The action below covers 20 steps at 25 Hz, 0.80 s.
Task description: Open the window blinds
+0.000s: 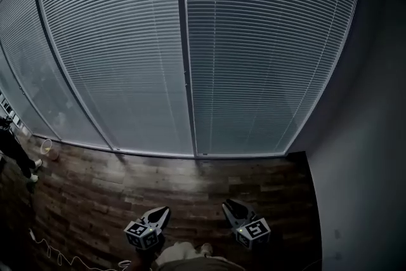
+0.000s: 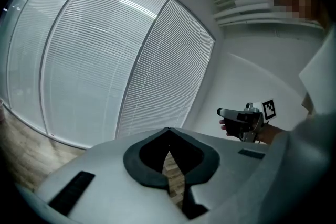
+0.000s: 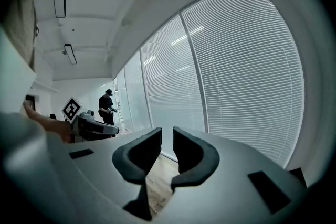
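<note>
The window blinds (image 1: 254,60) cover the whole window wall, their white slats lying flat and shut. They also fill the left gripper view (image 2: 94,55) and the right gripper view (image 3: 247,71). Both grippers are held low over the wooden floor, well short of the blinds. My left gripper (image 1: 162,212) (image 2: 168,132) has its jaw tips touching, with nothing in them. My right gripper (image 1: 229,206) (image 3: 167,136) shows a narrow gap between its jaws and holds nothing. Each gripper shows in the other's view: the right gripper (image 2: 231,113) and the left gripper (image 3: 100,127).
A dark frame post (image 1: 184,54) splits the two middle blind panels. A plain wall (image 1: 361,155) closes the room on the right. At the far left a person in dark clothes (image 1: 16,152) stands by a small pale bucket (image 1: 47,147). A thin cable (image 1: 57,256) lies on the floor.
</note>
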Tool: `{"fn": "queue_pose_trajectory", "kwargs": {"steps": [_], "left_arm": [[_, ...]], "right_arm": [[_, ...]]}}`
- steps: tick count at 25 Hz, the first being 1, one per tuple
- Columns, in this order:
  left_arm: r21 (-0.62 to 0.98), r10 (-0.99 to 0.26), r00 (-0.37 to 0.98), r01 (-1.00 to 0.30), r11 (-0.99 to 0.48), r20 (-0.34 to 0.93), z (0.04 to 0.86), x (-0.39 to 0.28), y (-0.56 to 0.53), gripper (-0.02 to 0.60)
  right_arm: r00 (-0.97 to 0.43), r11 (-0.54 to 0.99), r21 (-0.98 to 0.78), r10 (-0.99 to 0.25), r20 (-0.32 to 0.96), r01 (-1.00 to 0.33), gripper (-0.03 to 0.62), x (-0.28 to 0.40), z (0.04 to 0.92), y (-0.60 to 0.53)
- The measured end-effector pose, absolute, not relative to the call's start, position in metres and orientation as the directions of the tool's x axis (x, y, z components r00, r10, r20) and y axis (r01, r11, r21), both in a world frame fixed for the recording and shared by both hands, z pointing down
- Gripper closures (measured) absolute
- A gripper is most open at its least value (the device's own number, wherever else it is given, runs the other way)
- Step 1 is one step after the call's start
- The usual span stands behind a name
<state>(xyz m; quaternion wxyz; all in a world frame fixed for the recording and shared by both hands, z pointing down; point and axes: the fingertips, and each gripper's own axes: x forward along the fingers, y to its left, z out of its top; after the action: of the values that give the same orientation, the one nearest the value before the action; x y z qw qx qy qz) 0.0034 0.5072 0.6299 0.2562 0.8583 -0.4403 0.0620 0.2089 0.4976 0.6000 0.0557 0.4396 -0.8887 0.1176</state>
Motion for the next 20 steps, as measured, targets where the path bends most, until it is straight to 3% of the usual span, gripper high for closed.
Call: {"fn": "queue_pose_trajectory", "kwargs": {"steps": [20], "left_arm": [[0.358, -0.735, 0.602, -0.791, -0.496, 0.312, 0.625, -0.049, 0.452, 0.568]], "right_arm": [[-0.619, 0.601, -0.146, -0.760, 0.198, -0.785, 0.534, 0.152, 0.580, 0.439]]}}
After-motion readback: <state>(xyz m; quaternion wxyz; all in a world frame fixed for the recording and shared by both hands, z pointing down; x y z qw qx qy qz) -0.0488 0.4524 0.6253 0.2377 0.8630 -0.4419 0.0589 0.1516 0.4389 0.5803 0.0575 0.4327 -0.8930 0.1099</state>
